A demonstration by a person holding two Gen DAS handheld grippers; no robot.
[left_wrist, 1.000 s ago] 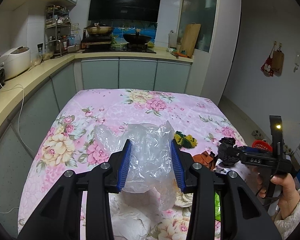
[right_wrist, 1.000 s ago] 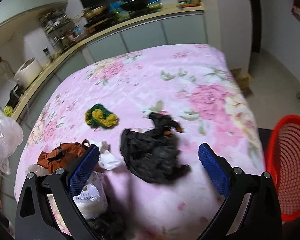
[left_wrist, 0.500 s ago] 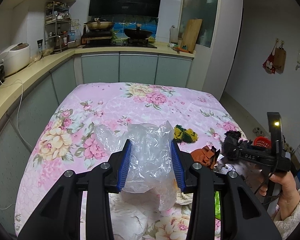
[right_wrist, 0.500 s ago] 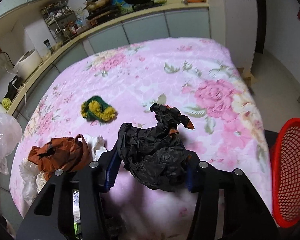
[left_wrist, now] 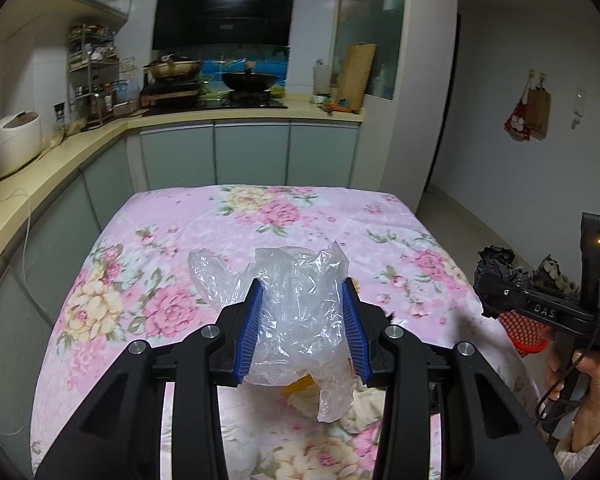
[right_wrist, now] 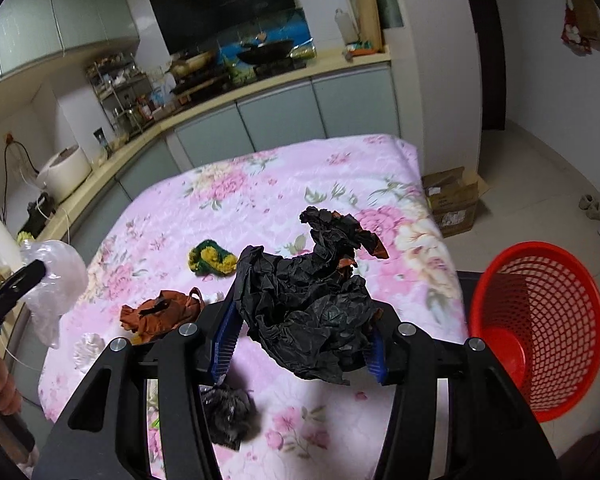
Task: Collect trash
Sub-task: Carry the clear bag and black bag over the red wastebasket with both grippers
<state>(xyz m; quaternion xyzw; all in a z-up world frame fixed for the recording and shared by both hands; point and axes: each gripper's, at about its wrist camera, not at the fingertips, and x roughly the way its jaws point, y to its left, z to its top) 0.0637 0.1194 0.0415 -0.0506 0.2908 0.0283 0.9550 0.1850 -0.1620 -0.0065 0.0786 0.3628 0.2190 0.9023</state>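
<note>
Right gripper (right_wrist: pixel 300 344): pinching the crumpled black paper wad (right_wrist: pixel 308 316), lifted above the table so it can travel to the bin.
Left gripper (left_wrist: pixel 303 328): pressed onto the crumpled clear plastic bag (left_wrist: pixel 296 316), held high, probably waiting its turn.
Red mesh plastic basket (right_wrist: pixel 540 320): on the floor just beside the table edge, mouth facing the right gripper.
Pink floral tablecloth (right_wrist: pixel 260 200): it carries more trash, the brown crumpled bag (right_wrist: pixel 160 312) and the green-yellow knitted scrubber (right_wrist: pixel 212 260).

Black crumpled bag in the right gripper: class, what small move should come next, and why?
Probably swing the right gripper rightward, over the red basket, before opening. Its jaws are shut on the black crumpled bag, which is lifted above the floral cloth, and the basket stands open just off the table's right edge.
</note>
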